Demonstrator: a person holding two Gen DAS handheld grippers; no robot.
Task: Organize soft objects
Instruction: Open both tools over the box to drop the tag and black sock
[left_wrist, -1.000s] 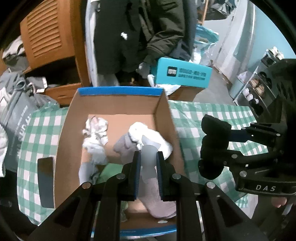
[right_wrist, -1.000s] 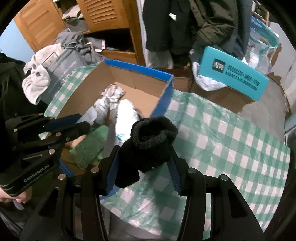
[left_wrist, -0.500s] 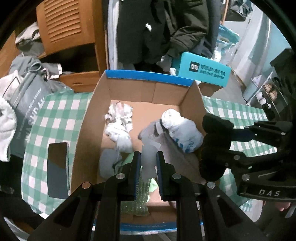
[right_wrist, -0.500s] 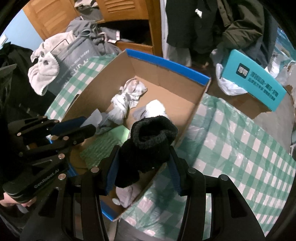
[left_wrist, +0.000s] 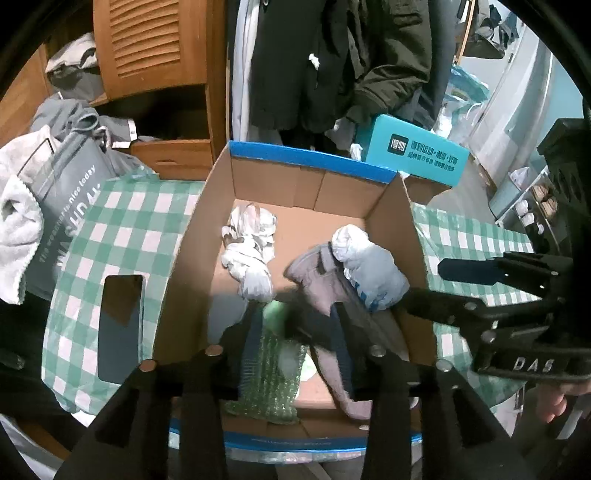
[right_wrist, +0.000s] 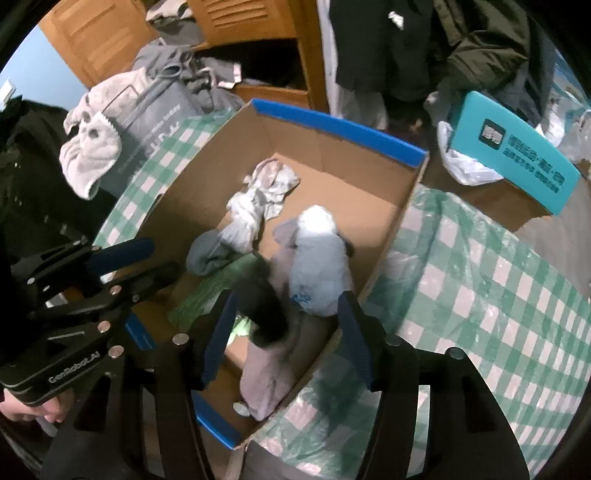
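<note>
Both pairs of jaws spread wide and empty over the cardboard box, letting the black sock drop among the gathered soft items.

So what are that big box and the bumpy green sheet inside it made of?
The box looks like matte brown cardboard: folded flaps, creased corners, blue printed or taped edges. The green sheet looks like plastic bubble wrap, judging by its rows of small shiny bumps and translucent look, though motion blur leaves that uncertain.

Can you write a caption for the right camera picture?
Open right gripper drops a black sock into the cardboard box.
</note>
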